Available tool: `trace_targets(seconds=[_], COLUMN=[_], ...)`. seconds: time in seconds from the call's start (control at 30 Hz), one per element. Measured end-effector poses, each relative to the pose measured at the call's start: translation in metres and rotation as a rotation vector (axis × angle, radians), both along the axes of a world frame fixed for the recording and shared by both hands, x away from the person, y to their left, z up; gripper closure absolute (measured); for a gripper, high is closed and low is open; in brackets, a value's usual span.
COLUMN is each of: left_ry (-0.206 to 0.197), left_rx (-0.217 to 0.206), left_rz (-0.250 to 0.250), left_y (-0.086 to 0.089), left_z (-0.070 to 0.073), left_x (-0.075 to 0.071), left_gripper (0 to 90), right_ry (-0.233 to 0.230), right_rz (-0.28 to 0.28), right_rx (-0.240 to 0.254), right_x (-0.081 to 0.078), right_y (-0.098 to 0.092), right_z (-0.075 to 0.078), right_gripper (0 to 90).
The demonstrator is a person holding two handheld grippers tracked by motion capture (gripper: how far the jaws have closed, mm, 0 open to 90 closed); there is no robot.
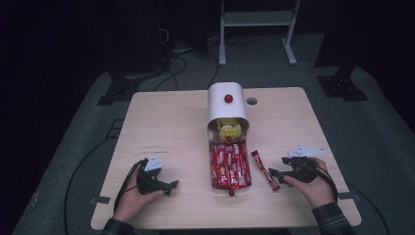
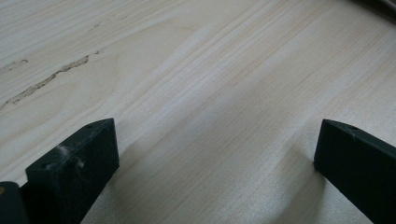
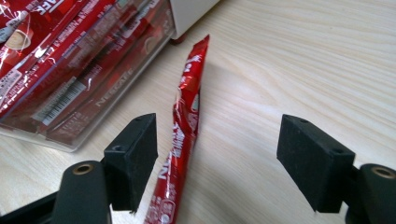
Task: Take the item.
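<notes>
One loose red foil stick sachet point(image 3: 184, 126) lies flat on the light wood tabletop point(image 1: 166, 122), just right of the clear plastic drawer tray point(image 1: 230, 169) and apart from it, so my read is you're at the pick step: get that stray stick into the tray with the rest. Your right gripper point(image 3: 217, 154) sits low over it, jaws wide open, nothing held; in the right gripper view the sachet runs up between the jaws, close against the left-hand one, with a clear gap to the other. No pad is pressing on it yet. Next move, as I judge it: shift the gripper so the stick sits centred, come down until the tips nearly meet the wood, then close across the narrow width. It's thin, crinkled foil, so a flat pinch could slide off or fold it. Your left gripper point(image 1: 159, 183) rests on bare tabletop at the near left, well apart from everything, jaws also wide open and empty; the left gripper view has plain wood grain between them. Containers: the tray is pulled out toward you from the white round-topped dispenser box point(image 1: 226, 103) with a red knob point(image 1: 228, 98), and it is packed with matching red sachets lying lengthwise, pretty full. Inside the box mouth, behind the tray, there's something yellow point(image 1: 228, 129); can't tell what.
</notes>
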State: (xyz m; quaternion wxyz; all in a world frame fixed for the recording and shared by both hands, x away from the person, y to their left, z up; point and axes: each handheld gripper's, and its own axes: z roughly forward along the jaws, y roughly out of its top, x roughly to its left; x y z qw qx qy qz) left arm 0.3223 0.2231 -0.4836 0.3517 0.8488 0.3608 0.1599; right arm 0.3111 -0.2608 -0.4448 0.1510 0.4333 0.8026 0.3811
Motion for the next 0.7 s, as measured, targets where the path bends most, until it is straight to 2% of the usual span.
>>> trace_targets(seconds=[0.4, 0.53, 0.7], left_ry=[-0.002, -0.002, -0.002], left_rx=[-0.003, -0.004, -0.003], left_rz=[0.001, 0.001, 0.002], left_y=[0.000, 0.000, 0.000], left_z=[0.000, 0.000, 0.000], left_x=[0.000, 0.000, 0.000], left_gripper=[0.0, 0.0, 0.0], right_ry=[-0.002, -0.010, -0.008], right_rz=[-0.050, -0.081, -0.113], right_rx=[-0.004, -0.021, -0.063], right_x=[-0.003, -0.001, 0.003], right_y=[-0.021, -0.028, -0.038], right_z=[-0.004, -0.007, -0.014], right_gripper=[23.7, 20.0, 19.4])
